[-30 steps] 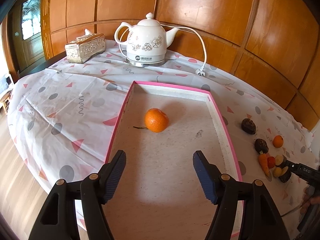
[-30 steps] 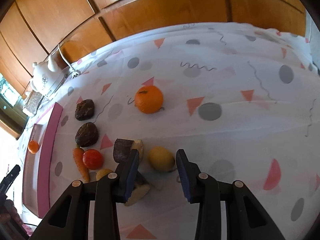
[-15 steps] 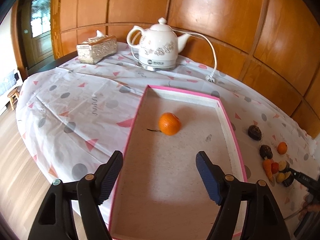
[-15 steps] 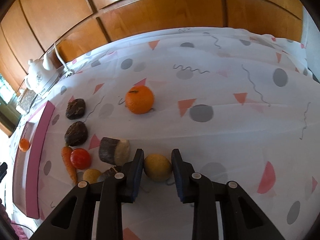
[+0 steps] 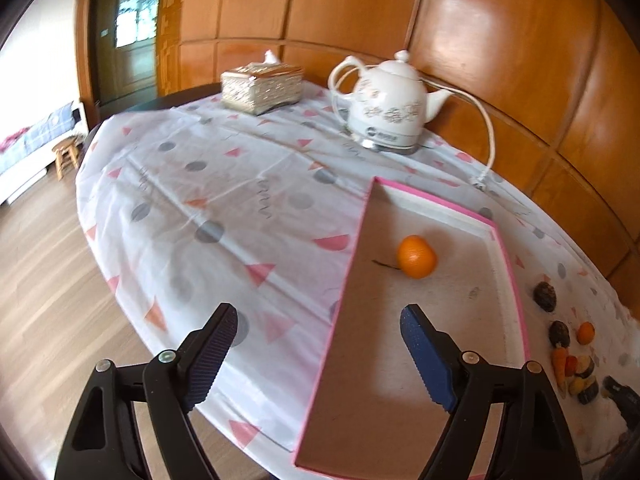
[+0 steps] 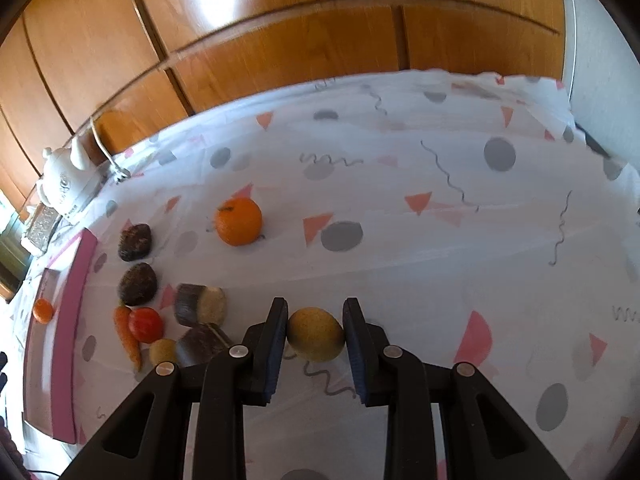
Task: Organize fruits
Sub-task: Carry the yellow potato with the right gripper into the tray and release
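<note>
The right gripper (image 6: 315, 334) is clamped on the yellow lemon (image 6: 316, 335), pads (image 6: 278, 330) pressed to both sides, presumably so it can be carried to the pink-rimmed tray (image 5: 516, 280), where 1 orange (image 5: 416, 256) is already parked. The left gripper (image 5: 320, 354) is held wide open over the tray's near edge, gripping nothing, probably just kept out of the way. Another orange (image 6: 239, 221) is left on the tablecloth (image 6: 440, 248) beside the other produce.

On the table (image 5: 208, 184) we see an orange (image 5: 416, 256) inside the tray (image 5: 344, 292), the kettle (image 5: 386, 110) behind it, and the other fruits (image 6: 160, 300) clustered right of the tray.
</note>
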A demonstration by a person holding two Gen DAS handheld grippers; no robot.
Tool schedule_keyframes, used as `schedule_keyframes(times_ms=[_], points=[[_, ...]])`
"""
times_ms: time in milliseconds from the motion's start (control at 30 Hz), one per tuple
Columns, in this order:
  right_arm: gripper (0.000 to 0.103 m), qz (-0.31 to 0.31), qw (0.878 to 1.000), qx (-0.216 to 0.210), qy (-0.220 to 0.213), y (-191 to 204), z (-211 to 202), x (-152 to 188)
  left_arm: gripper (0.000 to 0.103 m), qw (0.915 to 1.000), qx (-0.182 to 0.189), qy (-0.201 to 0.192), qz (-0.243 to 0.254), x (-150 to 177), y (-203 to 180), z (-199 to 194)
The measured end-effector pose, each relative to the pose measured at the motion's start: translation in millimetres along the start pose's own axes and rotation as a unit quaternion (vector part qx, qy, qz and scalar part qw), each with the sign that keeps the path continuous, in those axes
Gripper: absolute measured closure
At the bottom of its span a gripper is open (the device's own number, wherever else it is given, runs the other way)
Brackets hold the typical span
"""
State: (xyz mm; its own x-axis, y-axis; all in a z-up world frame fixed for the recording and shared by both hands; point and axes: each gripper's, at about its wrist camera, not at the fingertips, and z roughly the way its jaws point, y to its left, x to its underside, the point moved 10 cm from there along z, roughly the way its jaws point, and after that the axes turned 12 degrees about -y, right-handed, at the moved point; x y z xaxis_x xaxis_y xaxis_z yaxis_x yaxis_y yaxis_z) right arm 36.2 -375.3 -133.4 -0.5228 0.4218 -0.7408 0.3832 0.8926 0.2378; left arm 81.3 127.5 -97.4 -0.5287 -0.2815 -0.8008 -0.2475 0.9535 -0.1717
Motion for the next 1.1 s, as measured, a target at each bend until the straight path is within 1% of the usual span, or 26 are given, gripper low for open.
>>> schedule_keyframes(times_ms=[133,267,333,467,567,633,667,800,900,967,1100], points=[[0.075,-0.014,0.999,-0.023,-0.02,21,-17,-13,0.019,1.0,-0.003,-0.001,-0.005,1,4,0],[0.075,-0.043,0.996,-0.072,-0.025,64,-29,-20,0.019,1.0,-0.001,0.0,-0.007,2,4,1],[0.075,-0.064,0.992,-0.111,-0.017,98,-33,-17,0.019,1.0,-0.003,0.0,-0.009,2,5,2],[0.075,-0.104,0.979,-0.177,0.009,162,-33,-1,0.019,0.9999,-0.007,-0.001,-0.015,1,9,1],[0.075,-0.143,0.963,-0.226,0.033,217,-34,19,0.019,0.9998,-0.009,0.001,-0.019,2,12,2],[0.075,-0.165,0.954,-0.246,0.04,244,-35,28,0.019,0.9997,-0.01,0.004,-0.021,3,14,4],[0.075,-0.181,0.948,-0.258,0.044,263,-36,34,0.019,0.9997,-0.01,0.005,-0.022,4,14,4],[0.075,-0.227,0.93,-0.284,0.055,313,-31,49,0.019,0.9996,-0.011,0.005,-0.024,4,16,5],[0.075,-0.263,0.917,-0.293,0.06,342,-28,62,0.019,0.9996,-0.013,0.004,-0.027,4,19,5],[0.075,-0.284,0.911,-0.294,0.063,354,-25,68,0.019,0.9994,-0.015,0.006,-0.03,4,21,7],[0.075,-0.302,0.906,-0.287,0.072,368,-13,80,0.019,0.9993,-0.017,0.009,-0.033,6,25,9]])
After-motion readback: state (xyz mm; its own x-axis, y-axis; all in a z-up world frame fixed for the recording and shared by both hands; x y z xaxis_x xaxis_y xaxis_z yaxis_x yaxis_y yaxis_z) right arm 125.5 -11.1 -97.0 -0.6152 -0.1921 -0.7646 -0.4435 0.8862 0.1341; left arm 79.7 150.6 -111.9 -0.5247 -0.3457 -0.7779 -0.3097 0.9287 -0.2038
